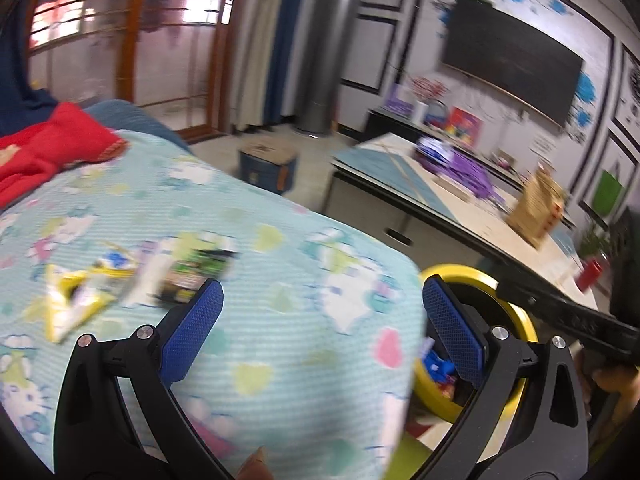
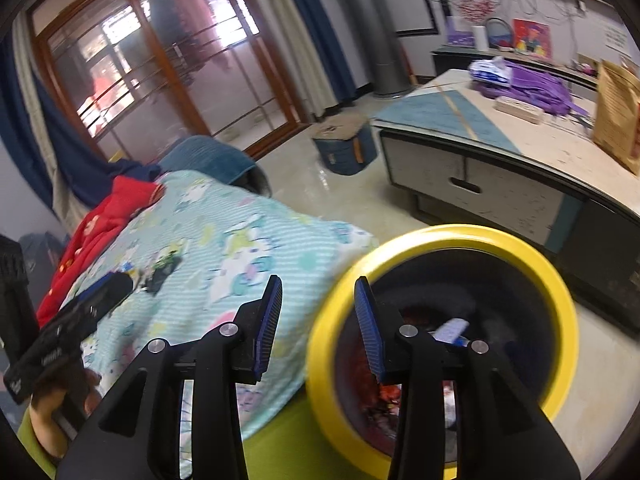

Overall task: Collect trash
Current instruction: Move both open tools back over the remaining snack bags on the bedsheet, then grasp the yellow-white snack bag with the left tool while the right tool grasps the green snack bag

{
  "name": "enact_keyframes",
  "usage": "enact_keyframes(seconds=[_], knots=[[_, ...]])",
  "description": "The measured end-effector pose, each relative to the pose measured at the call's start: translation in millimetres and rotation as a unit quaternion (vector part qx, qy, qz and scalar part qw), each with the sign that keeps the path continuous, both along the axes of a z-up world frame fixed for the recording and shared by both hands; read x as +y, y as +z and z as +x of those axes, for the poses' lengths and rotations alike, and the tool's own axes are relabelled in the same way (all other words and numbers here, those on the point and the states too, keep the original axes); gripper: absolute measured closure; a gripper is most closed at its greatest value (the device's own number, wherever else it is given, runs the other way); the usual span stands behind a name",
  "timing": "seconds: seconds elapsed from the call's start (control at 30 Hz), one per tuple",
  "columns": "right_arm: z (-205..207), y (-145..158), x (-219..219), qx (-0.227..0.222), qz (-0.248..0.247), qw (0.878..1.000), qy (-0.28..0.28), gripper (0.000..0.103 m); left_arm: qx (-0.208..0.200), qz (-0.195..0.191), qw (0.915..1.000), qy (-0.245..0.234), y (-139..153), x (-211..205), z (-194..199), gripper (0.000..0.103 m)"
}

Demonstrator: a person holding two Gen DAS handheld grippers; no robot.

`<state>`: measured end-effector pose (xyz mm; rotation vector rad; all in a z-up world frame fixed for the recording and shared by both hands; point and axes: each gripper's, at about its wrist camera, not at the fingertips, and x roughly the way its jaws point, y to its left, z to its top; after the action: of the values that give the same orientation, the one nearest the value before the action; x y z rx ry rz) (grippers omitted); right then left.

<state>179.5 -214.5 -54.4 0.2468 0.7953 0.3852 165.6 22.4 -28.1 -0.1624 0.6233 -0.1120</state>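
A yellow-rimmed trash bin (image 2: 560, 296) with wrappers inside stands on the floor beside the sofa; it also shows in the left wrist view (image 1: 520, 320). Several wrappers lie on the light-blue patterned blanket (image 1: 280, 280): a yellow-white one (image 1: 76, 300) and a green-black one (image 1: 196, 276), small in the right wrist view (image 2: 164, 268). My left gripper (image 1: 320, 320) is open and empty above the blanket, right of the wrappers. My right gripper (image 2: 318, 320) is open and empty at the bin's left rim.
A red cloth (image 1: 48, 152) lies at the blanket's far end. A low table (image 2: 500, 152) with purple cloth (image 2: 536, 84) and a brown paper bag (image 2: 616, 116) stands to the right. A blue stool (image 2: 344, 144) sits on the floor.
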Motion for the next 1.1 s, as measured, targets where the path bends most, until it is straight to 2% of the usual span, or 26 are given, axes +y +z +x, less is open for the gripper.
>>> enact_keyframes(seconds=[0.1,0.2,0.43,0.6,0.7,1.03,1.1], knots=[[3.0,4.2,23.2,-0.004,-0.002,1.0,0.02,0.067,-0.005,-0.002,0.9994,0.035,4.0,27.6,-2.6,0.011],[6.7,8.6,46.4,-0.008,-0.001,0.999,0.039,0.067,-0.009,-0.028,0.9979,0.058,7.7,53.7,-6.7,0.011],[18.3,11.3,101.6,-0.01,0.005,0.997,0.073,0.066,-0.018,-0.023,0.9926,0.118,13.4,98.9,-15.7,0.011],[30.2,8.4,137.4,0.003,0.012,0.995,0.097,0.065,-0.013,-0.027,0.9877,0.153,8.3,128.1,-22.1,0.011],[39.4,4.1,159.9,0.014,0.01,0.993,0.114,0.065,-0.003,-0.046,0.9829,0.178,0.0,149.7,-25.5,0.011],[70.3,-14.7,210.2,0.044,-0.001,0.991,0.127,0.065,0.026,-0.101,0.974,0.201,-33.2,184.0,-25.8,0.011],[76.0,-20.0,218.2,0.049,-0.006,0.99,0.129,0.065,0.032,-0.117,0.9726,0.198,-39.3,186.3,-23.1,0.015]])
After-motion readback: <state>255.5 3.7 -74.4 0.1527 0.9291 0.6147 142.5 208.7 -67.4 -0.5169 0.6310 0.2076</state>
